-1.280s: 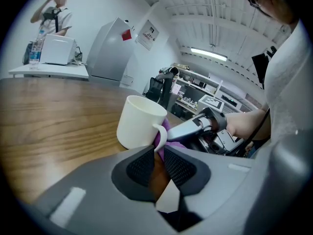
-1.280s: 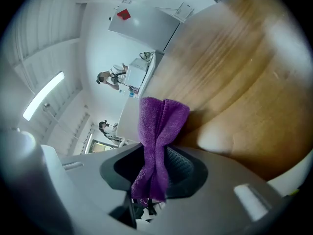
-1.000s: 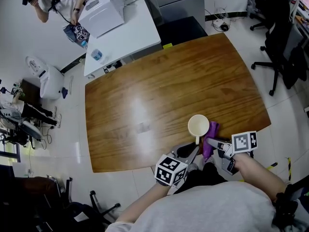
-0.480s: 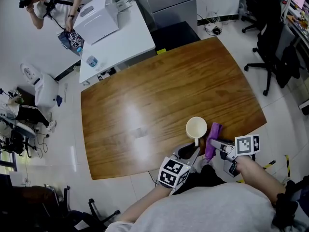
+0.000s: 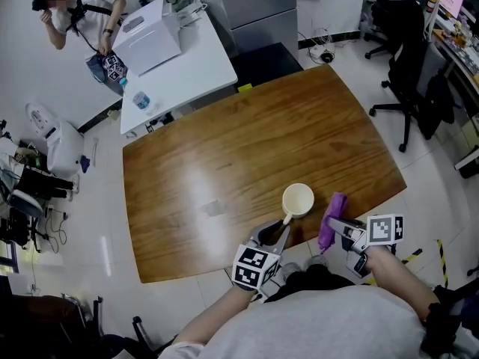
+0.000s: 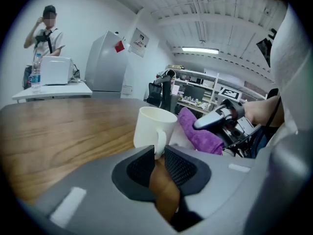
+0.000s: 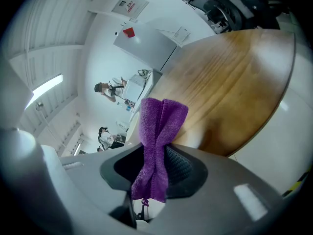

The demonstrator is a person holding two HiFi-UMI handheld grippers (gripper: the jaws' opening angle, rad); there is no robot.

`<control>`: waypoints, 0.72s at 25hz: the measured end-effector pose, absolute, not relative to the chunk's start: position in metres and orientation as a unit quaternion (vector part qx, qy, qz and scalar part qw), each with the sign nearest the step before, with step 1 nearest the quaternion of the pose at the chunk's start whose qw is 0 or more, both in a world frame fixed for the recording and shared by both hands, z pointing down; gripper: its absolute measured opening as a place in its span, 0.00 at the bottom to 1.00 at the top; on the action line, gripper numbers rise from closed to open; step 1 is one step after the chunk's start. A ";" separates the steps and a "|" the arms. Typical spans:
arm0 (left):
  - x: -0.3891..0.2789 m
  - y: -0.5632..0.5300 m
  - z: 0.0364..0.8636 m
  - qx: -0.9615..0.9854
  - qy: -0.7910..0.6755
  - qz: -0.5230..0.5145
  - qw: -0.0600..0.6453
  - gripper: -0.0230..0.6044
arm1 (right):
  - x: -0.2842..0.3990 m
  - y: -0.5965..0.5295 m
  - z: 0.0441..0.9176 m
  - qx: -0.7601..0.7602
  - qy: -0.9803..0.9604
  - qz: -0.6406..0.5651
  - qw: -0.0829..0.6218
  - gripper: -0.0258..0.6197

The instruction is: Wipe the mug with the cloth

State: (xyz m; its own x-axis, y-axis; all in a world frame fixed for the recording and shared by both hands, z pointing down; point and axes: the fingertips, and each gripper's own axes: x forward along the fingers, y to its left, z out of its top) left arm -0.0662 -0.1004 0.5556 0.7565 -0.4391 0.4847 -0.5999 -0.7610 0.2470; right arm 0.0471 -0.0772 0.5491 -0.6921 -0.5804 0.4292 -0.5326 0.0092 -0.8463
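In the head view the white mug (image 5: pixel 298 199) is near the lower edge of the wooden table (image 5: pixel 224 140), right of centre. The purple cloth (image 5: pixel 332 217) is just beside it on the right. Only the left gripper view shows the left gripper (image 6: pixel 156 153) pinching the mug's handle, its jaws having just been closing. The right gripper view shows the right gripper (image 7: pixel 155 156) clamped on the cloth, which is bunched upright.
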 end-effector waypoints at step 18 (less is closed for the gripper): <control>-0.046 0.095 0.479 0.896 -0.390 0.085 0.196 0.04 | 0.065 0.110 0.464 -0.253 0.880 -0.398 -0.060 0.23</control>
State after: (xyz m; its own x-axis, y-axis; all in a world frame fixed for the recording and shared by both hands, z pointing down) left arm -0.0460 0.0949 0.4787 0.6814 -0.6651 0.3056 -0.7319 -0.6192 0.2844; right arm 0.0650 0.1095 0.4636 -0.8646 -0.3979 0.3068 -0.4931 0.5553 -0.6697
